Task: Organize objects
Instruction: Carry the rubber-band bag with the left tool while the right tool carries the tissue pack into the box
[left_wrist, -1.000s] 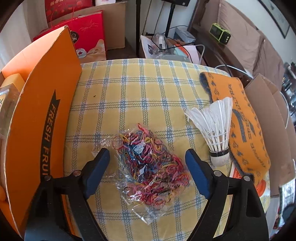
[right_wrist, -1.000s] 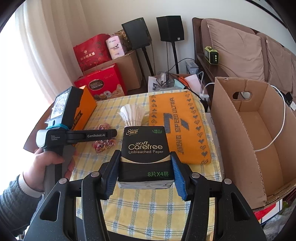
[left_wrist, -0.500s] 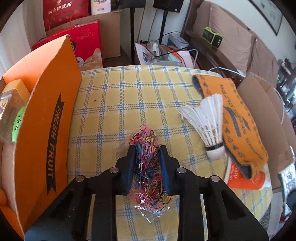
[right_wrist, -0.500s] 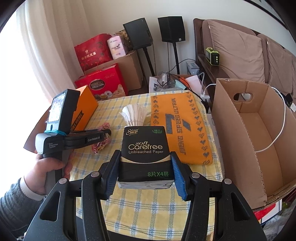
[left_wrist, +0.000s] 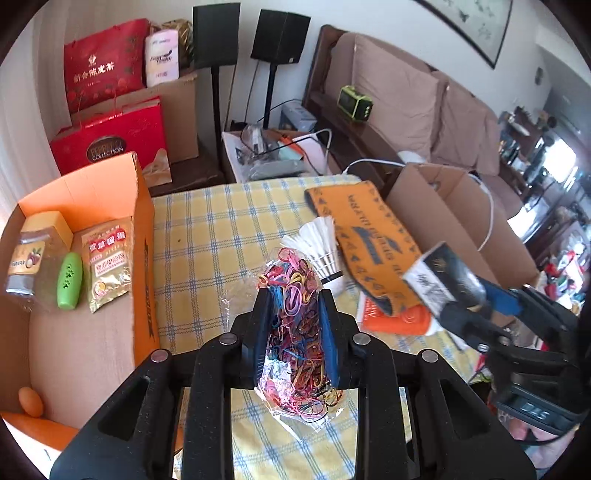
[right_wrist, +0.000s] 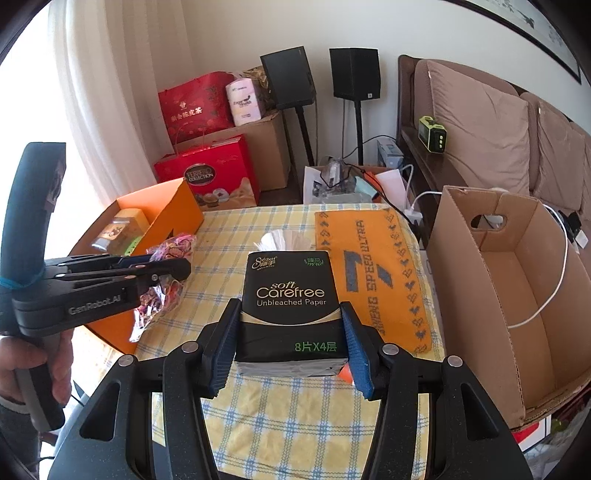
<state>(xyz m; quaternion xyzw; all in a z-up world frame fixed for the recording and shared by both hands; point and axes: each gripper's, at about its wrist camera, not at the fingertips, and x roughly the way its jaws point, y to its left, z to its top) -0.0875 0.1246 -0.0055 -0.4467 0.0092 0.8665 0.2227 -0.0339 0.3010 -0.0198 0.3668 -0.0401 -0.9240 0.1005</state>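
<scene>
Left wrist view: the left claw (left_wrist: 294, 325) is nearly closed, its two blue pads pinching a clear bag of coloured rubber bands (left_wrist: 295, 332) between them. The bag is held off the tabletop (left_wrist: 207, 236), its long axis running along the claw's fingers, one end sticking out past the fingertips and the other end hanging loose below the grip. To the left stands an open orange box (left_wrist: 144, 236) holding a yellow jar, a green stick-shaped item and a gold packet. Beyond the bag lies a white shuttlecock (left_wrist: 317, 247) on its side, feathers pointing away from the camera, just beside an orange towel (left_wrist: 365, 251). At the right edge the right claw (left_wrist: 454, 291) comes in, clamped on a black tissue pack (left_wrist: 439, 277).

Right wrist view: the right claw (right_wrist: 291, 350) stands about half open, its pads pressed on both sides of the tissue pack (right_wrist: 291, 306). The pack is held above the checked tabletop (right_wrist: 295, 417), its long axis pointing away from the camera along the fingers, printed face up. At the left a hand (right_wrist: 37, 369) holds the left claw (right_wrist: 177, 266), which points to the right and grips the bag of rubber bands (right_wrist: 166, 273) next to the orange box (right_wrist: 177, 206). An empty brown cardboard box (right_wrist: 491, 280) stands to the right of the tabletop, beside the orange towel (right_wrist: 369, 266).
</scene>
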